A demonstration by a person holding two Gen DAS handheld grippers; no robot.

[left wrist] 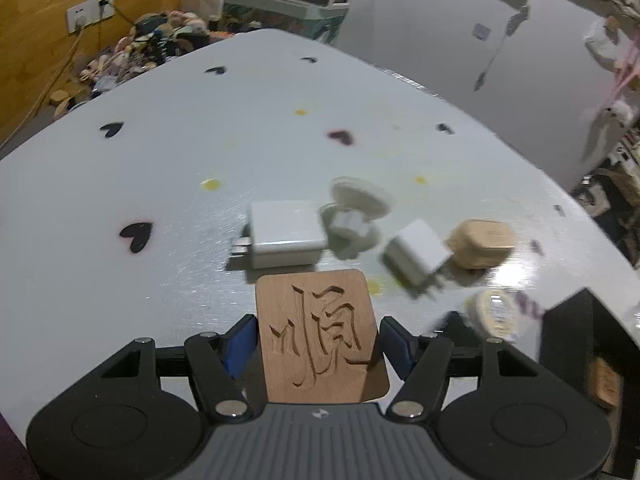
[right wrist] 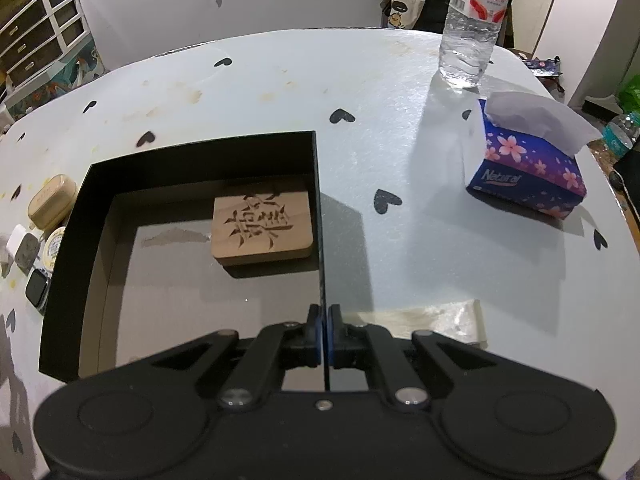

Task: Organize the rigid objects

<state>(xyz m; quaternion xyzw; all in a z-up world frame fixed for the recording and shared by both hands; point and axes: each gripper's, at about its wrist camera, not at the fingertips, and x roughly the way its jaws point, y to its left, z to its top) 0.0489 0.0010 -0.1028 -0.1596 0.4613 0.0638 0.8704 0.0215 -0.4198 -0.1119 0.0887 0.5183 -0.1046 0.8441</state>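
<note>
Wooden block with a carved character sits clamped between the blue pads of the left hand-held gripper, held above the white tabletop. Just beyond the block lies a large white charger; to the right of that charger are an open round white case, a smaller white charger, a beige case and a round tin. A black box stands at the right edge of this view, right of the tin.

The right hand-held gripper is clenched on the thin right wall of the black box. Inside the box, a second carved wooden block lies flat in the far right corner. Right of the box stand a tissue pack and, farther back, a water bottle.
</note>
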